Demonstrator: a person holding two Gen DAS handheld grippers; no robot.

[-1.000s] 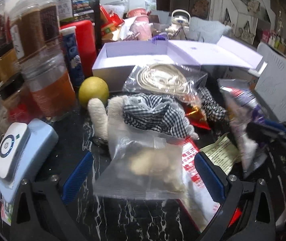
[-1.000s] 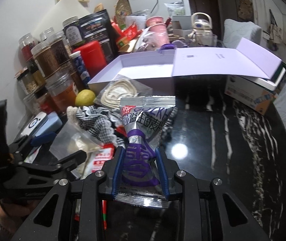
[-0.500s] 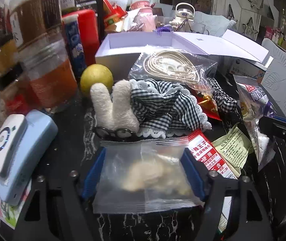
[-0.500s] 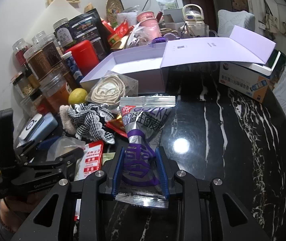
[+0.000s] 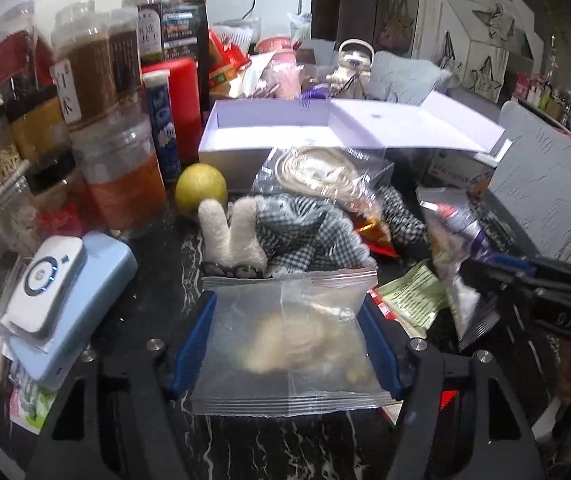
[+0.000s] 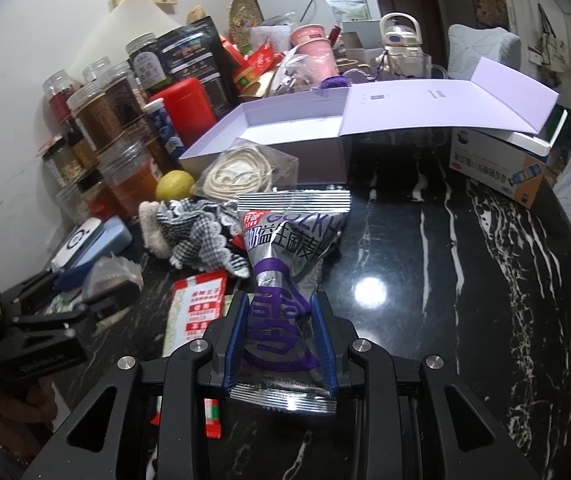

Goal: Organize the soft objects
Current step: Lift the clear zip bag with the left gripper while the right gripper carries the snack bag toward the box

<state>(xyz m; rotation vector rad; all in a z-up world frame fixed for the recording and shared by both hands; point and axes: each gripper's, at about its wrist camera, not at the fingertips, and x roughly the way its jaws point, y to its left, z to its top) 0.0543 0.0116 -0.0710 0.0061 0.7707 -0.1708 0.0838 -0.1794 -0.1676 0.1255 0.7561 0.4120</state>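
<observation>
While the lavender box (image 6: 285, 128) looks empty, the left gripper (image 5: 285, 340) has just closed on a clear pouch (image 5: 289, 344) and the right gripper (image 6: 281, 340) clamps a silver snack packet (image 6: 289, 248); the plush toy (image 5: 269, 236) waits on the table.

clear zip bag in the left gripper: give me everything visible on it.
The clear zip bag is soft, see-through plastic with a ribbed zip strip along its far edge and a crimped near edge. Inside sits a pale beige lump, blurred, so I cannot tell what it is. The bag lies roughly flat between the left gripper's blue fingers, which have just closed and press on both its sides. Beyond it lies the checked plush toy.
</observation>
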